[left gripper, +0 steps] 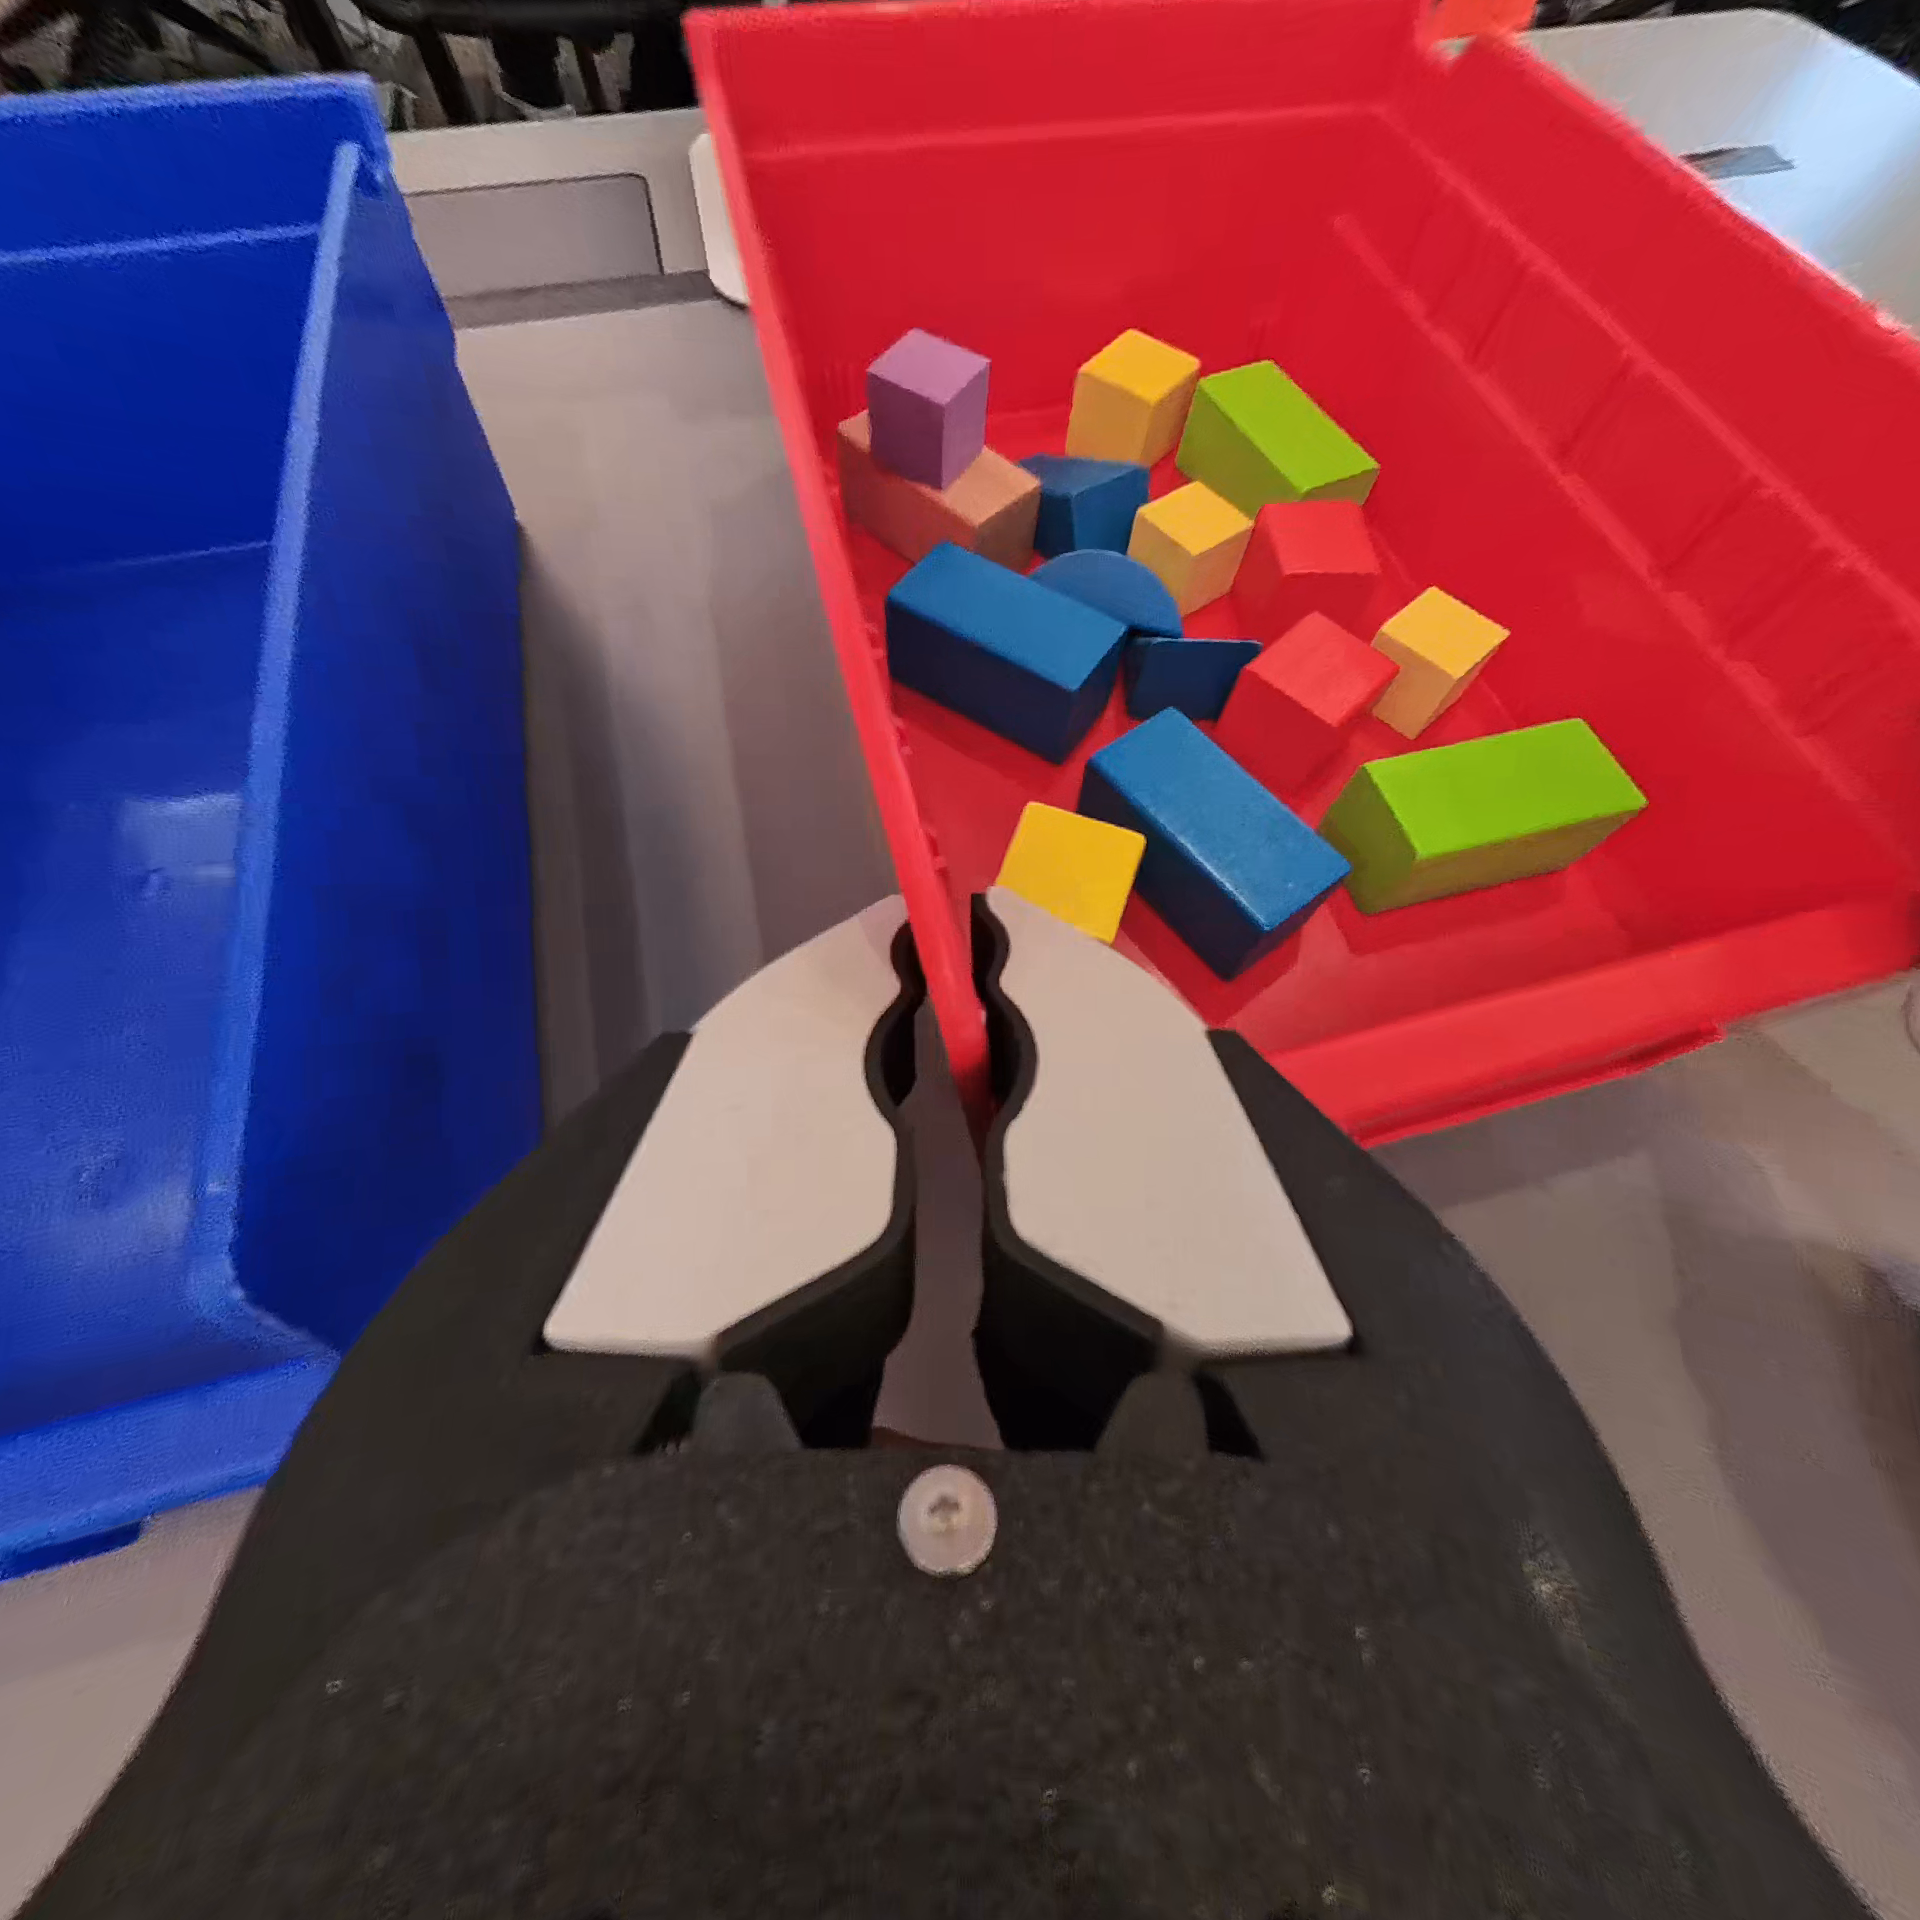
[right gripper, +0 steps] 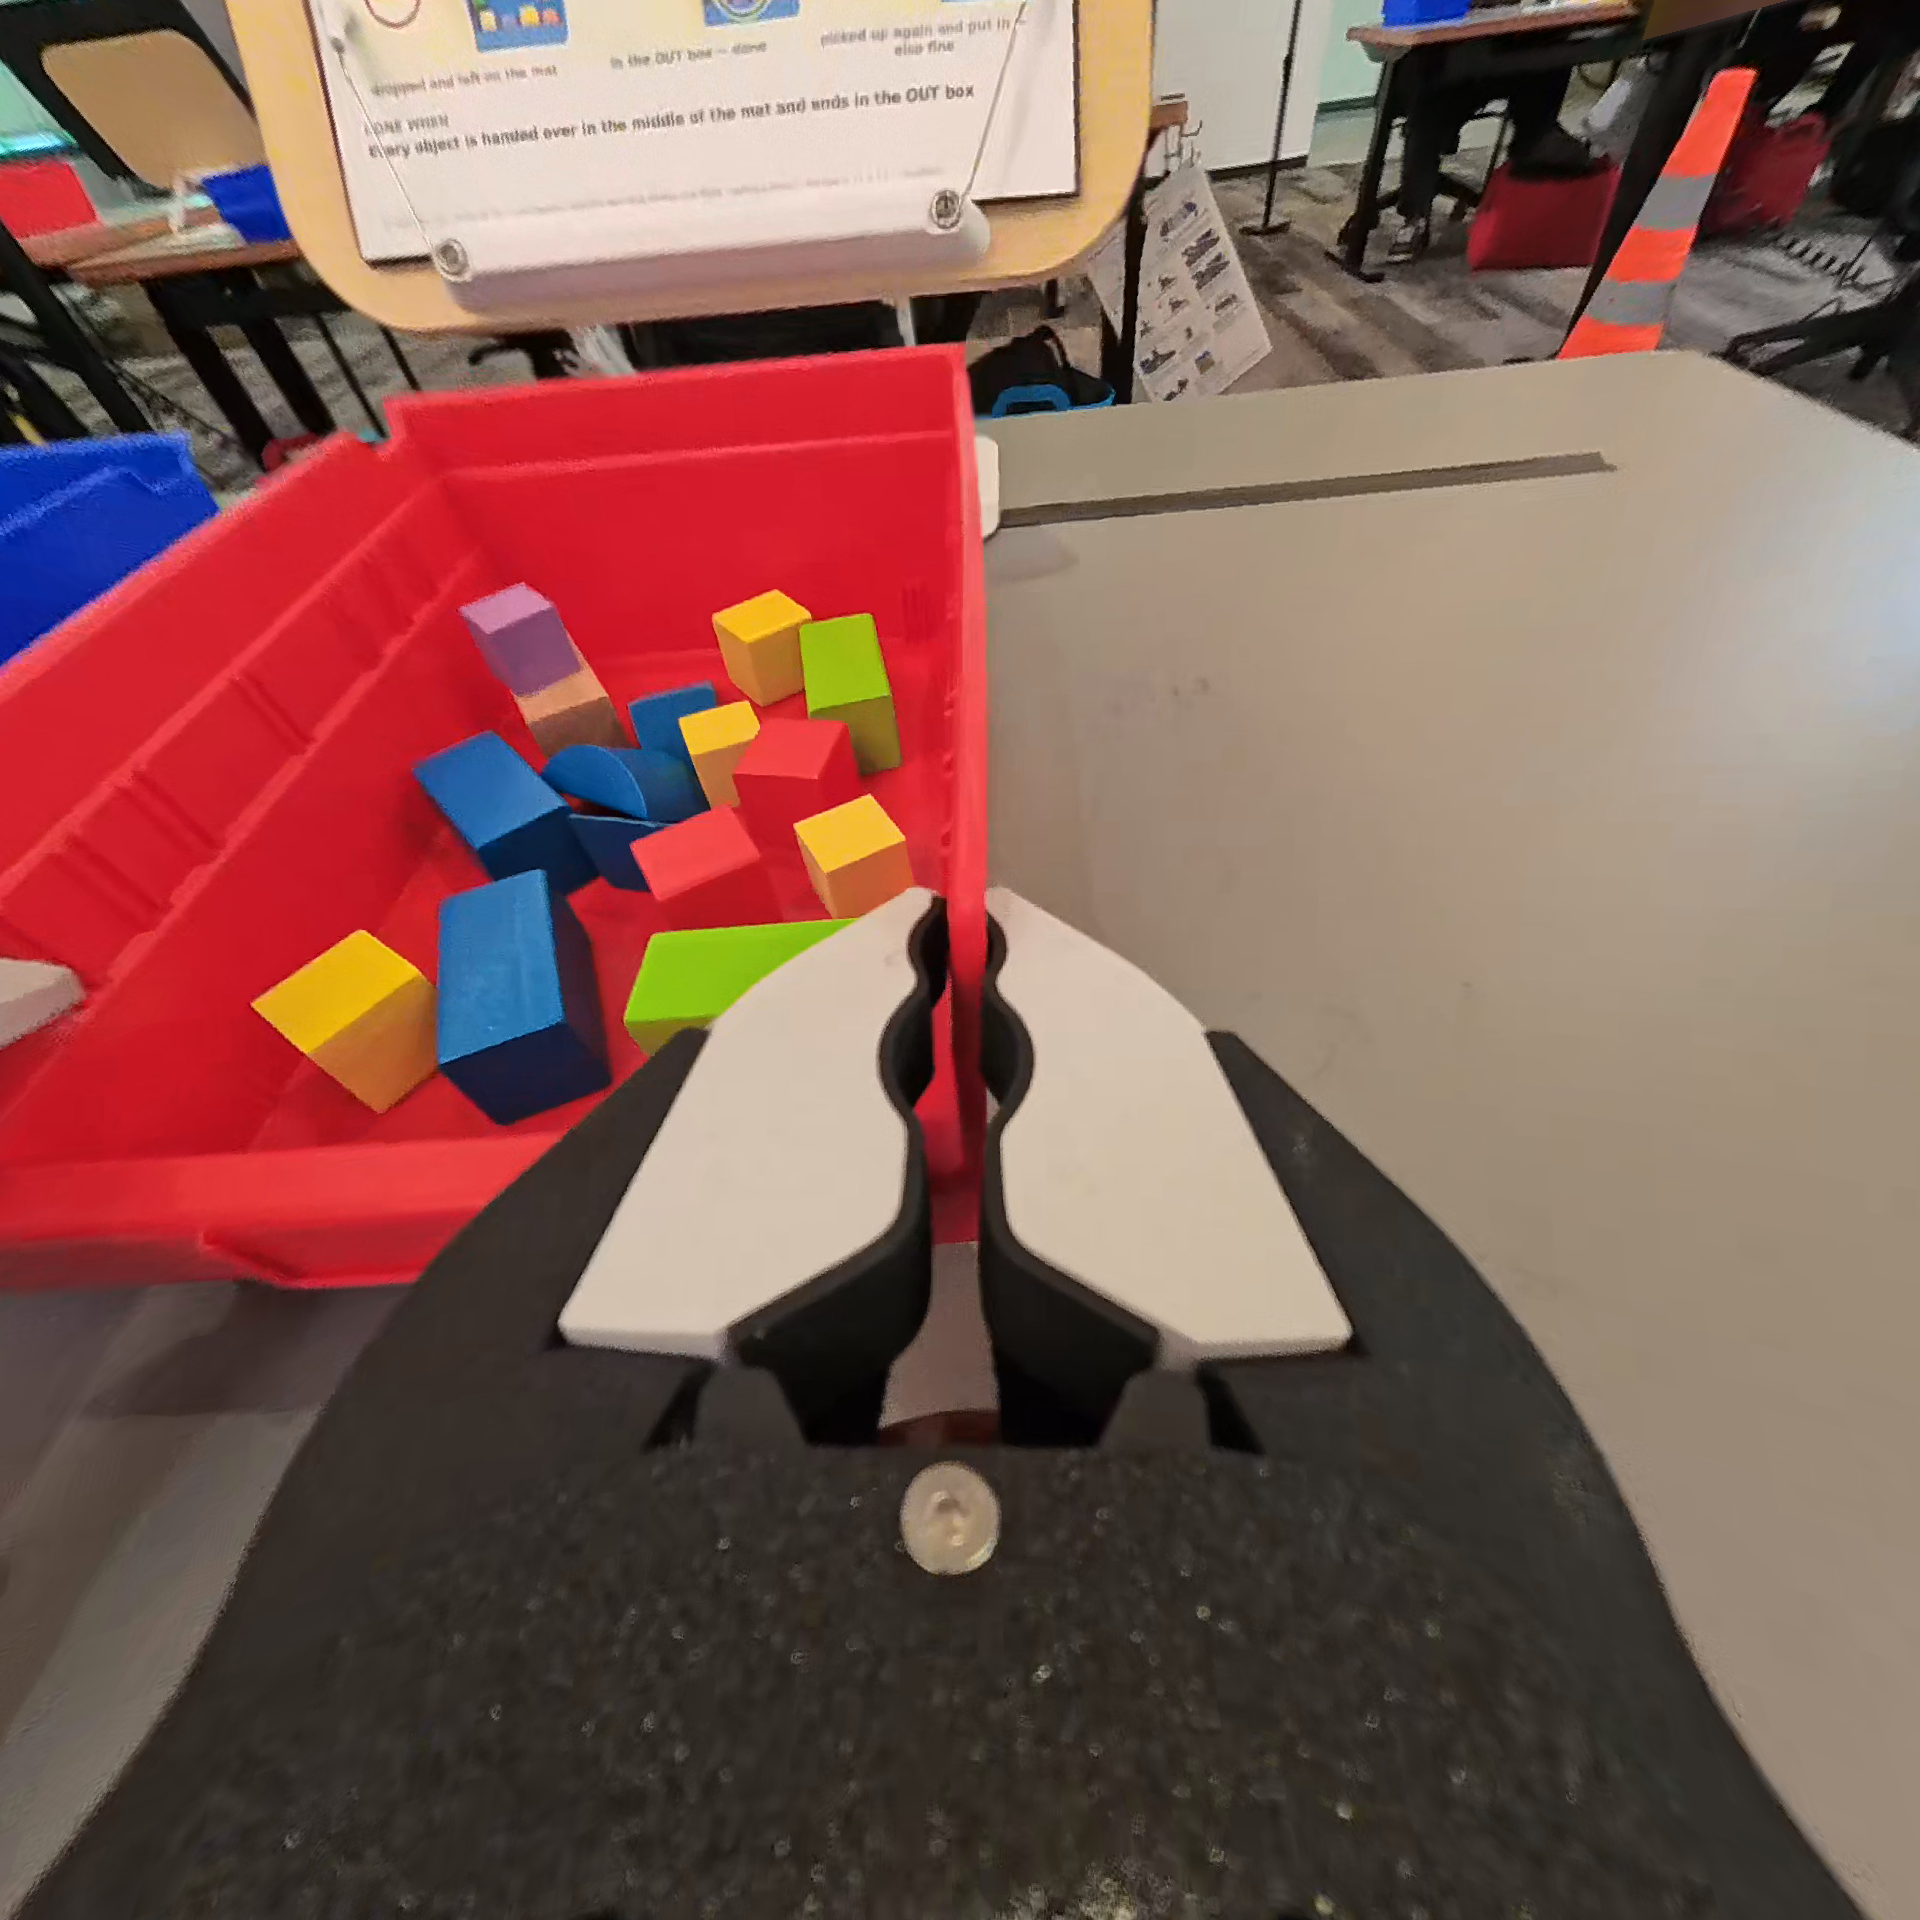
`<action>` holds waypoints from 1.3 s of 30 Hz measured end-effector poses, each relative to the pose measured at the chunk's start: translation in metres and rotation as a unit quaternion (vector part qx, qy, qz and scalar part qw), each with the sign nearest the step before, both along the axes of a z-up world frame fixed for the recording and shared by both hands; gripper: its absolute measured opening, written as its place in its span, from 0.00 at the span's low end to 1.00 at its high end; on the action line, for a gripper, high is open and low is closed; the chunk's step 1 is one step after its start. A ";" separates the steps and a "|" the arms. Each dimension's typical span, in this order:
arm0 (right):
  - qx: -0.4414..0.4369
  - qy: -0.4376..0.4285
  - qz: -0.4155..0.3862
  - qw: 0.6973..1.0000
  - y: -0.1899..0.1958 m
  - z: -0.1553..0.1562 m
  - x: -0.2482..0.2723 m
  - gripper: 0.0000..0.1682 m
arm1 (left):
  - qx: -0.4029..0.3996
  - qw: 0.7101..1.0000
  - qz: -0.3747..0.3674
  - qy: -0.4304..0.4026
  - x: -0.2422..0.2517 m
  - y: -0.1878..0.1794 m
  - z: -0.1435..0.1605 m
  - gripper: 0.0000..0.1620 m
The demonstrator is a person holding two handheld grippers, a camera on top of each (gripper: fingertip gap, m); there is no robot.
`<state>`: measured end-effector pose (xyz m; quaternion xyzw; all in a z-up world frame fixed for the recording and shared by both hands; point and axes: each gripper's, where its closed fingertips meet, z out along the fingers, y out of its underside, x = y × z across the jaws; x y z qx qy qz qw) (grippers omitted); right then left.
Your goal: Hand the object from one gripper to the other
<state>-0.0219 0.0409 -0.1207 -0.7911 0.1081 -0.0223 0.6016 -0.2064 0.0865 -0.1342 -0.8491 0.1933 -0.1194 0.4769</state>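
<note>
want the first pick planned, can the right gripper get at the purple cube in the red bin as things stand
Probably yes. The red bin is open-topped, and the purple cube sits atop a brown block, uncovered. But the right gripper is nearly shut and would need opening first.

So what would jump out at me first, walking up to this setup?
Probably the red bin, open on the grey table, with a jumble of bright wooden blocks on its floor: blue, yellow, green and red ones, and a purple cube perched on a brown block. To its left stands a blue bin. Up close, the left claw and the right claw each point at a side wall of the red bin, nearly shut, holding nothing.
</note>
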 end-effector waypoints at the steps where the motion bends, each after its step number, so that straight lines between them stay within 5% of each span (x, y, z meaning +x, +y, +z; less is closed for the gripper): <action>1: 0.000 0.011 0.009 1.000 0.000 0.001 0.001 0.02 | -0.003 1.000 -0.014 -0.012 0.002 -0.004 0.001 0.06; 6: 0.056 0.014 0.051 0.997 -0.020 0.047 0.005 0.22 | 0.003 0.988 -0.098 -0.121 -0.031 -0.048 0.055 0.24; 10: 0.077 -0.044 0.114 0.990 -0.026 0.080 -0.035 0.26 | 0.036 0.989 -0.091 -0.114 -0.121 -0.065 0.089 0.34; 16: 0.075 -0.077 0.278 0.955 -0.026 0.068 -0.193 0.35 | 0.083 0.993 0.088 -0.011 -0.296 -0.014 0.074 0.39; 21: 0.040 -0.080 0.276 0.957 -0.010 0.033 -0.281 0.38 | -0.007 0.995 0.069 -0.069 -0.307 0.019 0.031 0.45; 24: 0.027 -0.071 0.247 0.966 0.008 0.025 -0.300 0.39 | -0.029 0.996 0.041 -0.072 -0.289 0.036 0.012 0.39; 27: -0.002 -0.068 0.182 0.981 0.034 0.013 -0.295 0.31 | -0.039 0.997 0.043 -0.054 -0.284 0.044 -0.002 0.05; 31: -0.046 -0.015 0.173 0.984 0.057 -0.005 -0.295 0.07 | -0.009 0.996 0.087 -0.013 -0.295 0.038 0.001 0.02; 34: -0.064 -0.035 0.167 0.983 0.060 -0.003 -0.291 0.03 | 0.035 0.994 0.104 0.005 -0.297 0.023 0.014 0.02; 39: 0.036 -0.072 0.167 0.983 0.050 0.072 -0.287 0.02 | 0.131 0.982 0.135 0.000 -0.294 -0.007 0.088 0.03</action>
